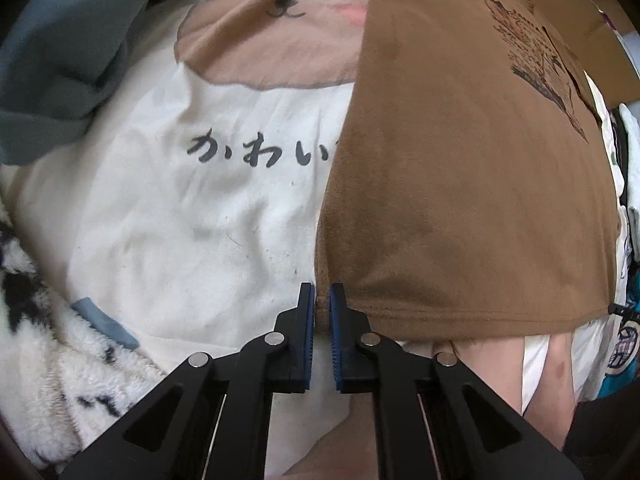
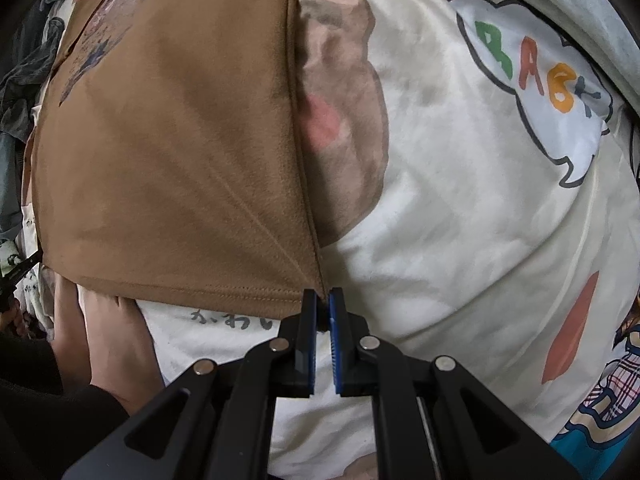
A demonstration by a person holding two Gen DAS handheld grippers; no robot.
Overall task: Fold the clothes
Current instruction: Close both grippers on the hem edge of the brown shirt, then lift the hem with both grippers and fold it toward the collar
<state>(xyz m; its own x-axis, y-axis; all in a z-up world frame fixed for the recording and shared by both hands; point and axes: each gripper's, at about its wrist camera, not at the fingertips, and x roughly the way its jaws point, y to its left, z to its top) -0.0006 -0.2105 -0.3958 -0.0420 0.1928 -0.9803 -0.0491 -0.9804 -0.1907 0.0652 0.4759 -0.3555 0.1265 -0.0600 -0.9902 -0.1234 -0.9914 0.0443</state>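
Note:
A brown T-shirt (image 1: pixel 460 184) with a dark print lies stretched over a cream bedsheet. My left gripper (image 1: pixel 323 300) is shut on its near left hem corner, the brown cloth pinched between the blue pads. In the right wrist view the same brown T-shirt (image 2: pixel 172 160) fills the left half. My right gripper (image 2: pixel 323 304) is shut on its near right hem corner, where the side seam meets the hem. Both grippers point down at the bed.
The cream sheet (image 1: pixel 200 208) bears a bear face, dark script and a "BABY" bubble (image 2: pixel 536 80). A blue-grey garment (image 1: pixel 60 60) lies at far left, a fluffy black-and-white blanket (image 1: pixel 60 340) near left. A person's bare legs (image 1: pixel 500 368) show under the hem.

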